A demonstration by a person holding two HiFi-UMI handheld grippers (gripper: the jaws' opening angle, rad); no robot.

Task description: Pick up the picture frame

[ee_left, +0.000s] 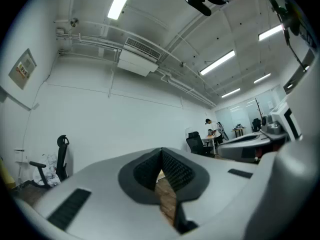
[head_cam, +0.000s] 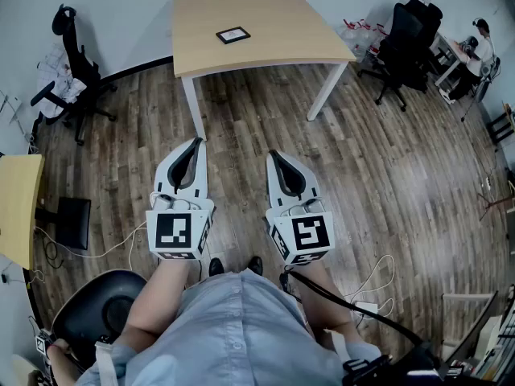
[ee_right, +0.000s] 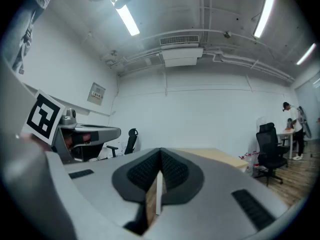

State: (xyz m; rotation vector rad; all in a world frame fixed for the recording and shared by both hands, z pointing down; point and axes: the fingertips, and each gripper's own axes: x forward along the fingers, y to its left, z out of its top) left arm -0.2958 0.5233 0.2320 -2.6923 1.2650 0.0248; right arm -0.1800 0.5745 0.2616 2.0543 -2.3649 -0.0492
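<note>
Picture frame (head_cam: 232, 34) flat on table (head_cam: 278, 18)

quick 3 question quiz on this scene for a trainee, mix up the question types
1. True or false: the frame lies flat on the table.
2. Multiple choice: the left gripper and the right gripper are
A. both wide open
B. both shut and empty
C. both shut on the frame
3. Short answer: which gripper touches the frame?

Key
1. True.
2. B. In each gripper view the jaws meet with nothing between them.
3. Neither. Both grippers are over the floor, short of the table.
</note>
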